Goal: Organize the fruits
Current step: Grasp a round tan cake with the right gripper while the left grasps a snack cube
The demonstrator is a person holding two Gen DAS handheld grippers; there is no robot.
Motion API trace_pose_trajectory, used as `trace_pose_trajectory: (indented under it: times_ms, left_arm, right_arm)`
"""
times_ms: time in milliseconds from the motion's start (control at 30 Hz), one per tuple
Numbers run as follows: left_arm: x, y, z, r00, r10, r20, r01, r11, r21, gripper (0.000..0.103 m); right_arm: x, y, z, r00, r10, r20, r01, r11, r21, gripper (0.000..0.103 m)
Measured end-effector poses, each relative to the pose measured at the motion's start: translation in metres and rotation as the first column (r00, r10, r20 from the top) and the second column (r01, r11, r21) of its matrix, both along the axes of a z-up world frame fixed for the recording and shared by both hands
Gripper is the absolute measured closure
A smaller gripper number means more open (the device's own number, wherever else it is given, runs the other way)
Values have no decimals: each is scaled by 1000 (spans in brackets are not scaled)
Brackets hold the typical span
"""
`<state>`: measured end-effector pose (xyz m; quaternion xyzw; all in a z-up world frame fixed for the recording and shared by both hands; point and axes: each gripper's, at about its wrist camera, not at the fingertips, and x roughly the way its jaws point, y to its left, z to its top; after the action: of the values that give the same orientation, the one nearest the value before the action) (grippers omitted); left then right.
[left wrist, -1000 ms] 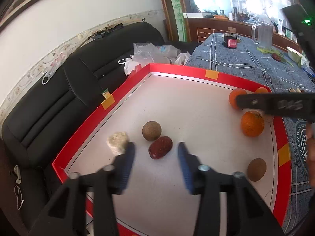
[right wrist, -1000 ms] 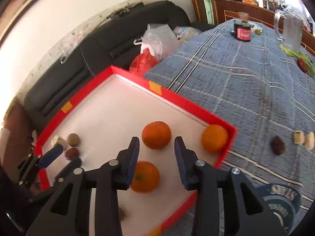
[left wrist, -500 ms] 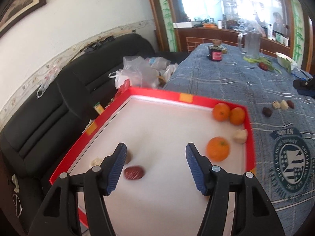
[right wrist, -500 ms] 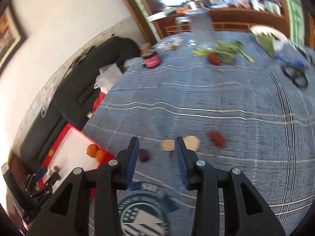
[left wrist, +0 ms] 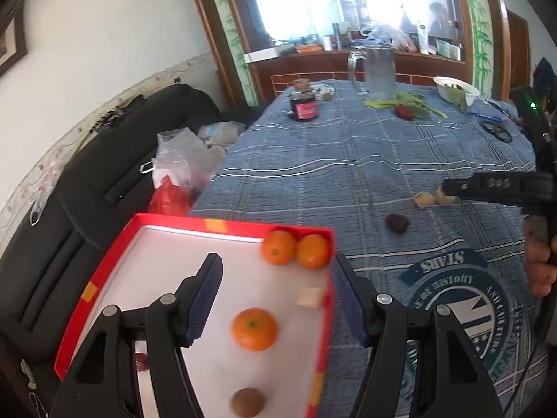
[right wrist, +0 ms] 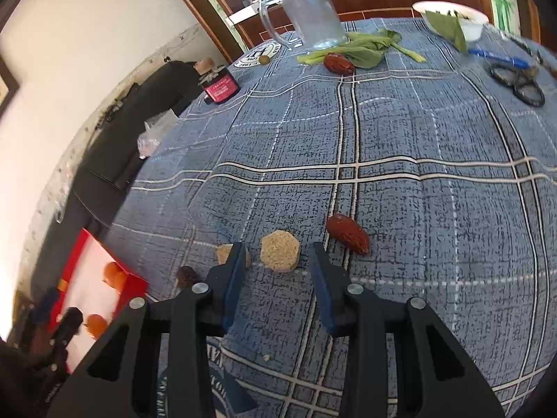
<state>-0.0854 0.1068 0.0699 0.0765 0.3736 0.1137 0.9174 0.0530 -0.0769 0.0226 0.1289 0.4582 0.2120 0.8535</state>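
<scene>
Fruits split between red tray and tablecloth

Our right gripper [right wrist: 276, 278] hovers open over a hexagonal tan piece [right wrist: 280, 251] beside a red date [right wrist: 348, 233]; only our left gripper [left wrist: 275, 299], open, sees three oranges [left wrist: 255, 329] in the tray [left wrist: 87, 299].

From here I see a table under a blue plaid cloth [left wrist: 348, 160]. Just left of it runs a black leather sofa [left wrist: 87, 181], plastic bags [left wrist: 181, 160] heaped on the seat against the table edge. Behind the sofa a white wall [left wrist: 104, 35] carries a patterned border. Beyond the table's far end stands a wooden counter [left wrist: 313, 66], and above it a bright window [left wrist: 285, 0] glares.
</scene>
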Motion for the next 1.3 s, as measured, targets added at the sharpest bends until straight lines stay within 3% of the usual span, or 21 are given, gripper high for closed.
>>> trace_pose_trajectory:
  times_ms: [133, 200, 367, 500, 633, 867, 1033, 1133, 1200, 1300]
  left_arm:
    - [8, -6, -2, 1000, -11, -15, 11, 1000, -19, 39]
    - [12, -9, -2, 999, -25, -25, 24, 999, -27, 39]
    - [25, -19, -3, 997, -55, -50, 54, 998, -30, 39]
    - [36, -36, 2, 991, -120, -54, 118, 992, -34, 39]
    - [60, -60, 4, 981, -187, -54, 187, 982, -15, 39]
    - [106, -111, -17, 939, -310, -147, 318, 948, 31, 39]
    - [125, -130, -32, 926, -330, -185, 345, 937, 56, 50]
    - [131, -130, -41, 922, -326, -211, 337, 941, 18, 59]
    - [135, -132, -49, 917, -321, -237, 331, 944, 4, 67]
    - [141, -130, -51, 917, -320, -238, 316, 947, -52, 89]
  right_arm:
    - [-1, 14, -5, 999, 6, 45, -2, 996, -89, 64]
    - [-4, 18, -4, 997, 5, 76, 6, 990, -140, 75]
    - [-2, 14, -3, 998, 2, 66, 7, 990, -141, 75]
    - [-5, -9, 16, 996, -25, 80, 26, 1000, -9, 75]
    - [-8, -49, 36, 983, -131, 125, 121, 989, 90, 75]
    - [1, -96, 34, 958, -276, 79, 261, 951, 163, 75]
    - [3, -105, 33, 954, -292, 62, 276, 942, 192, 75]
    - [2, -104, 33, 957, -282, 60, 266, 943, 200, 75]
    - [2, -103, 33, 959, -278, 56, 262, 944, 203, 75]
    - [3, -103, 33, 960, -274, 55, 257, 944, 205, 75]
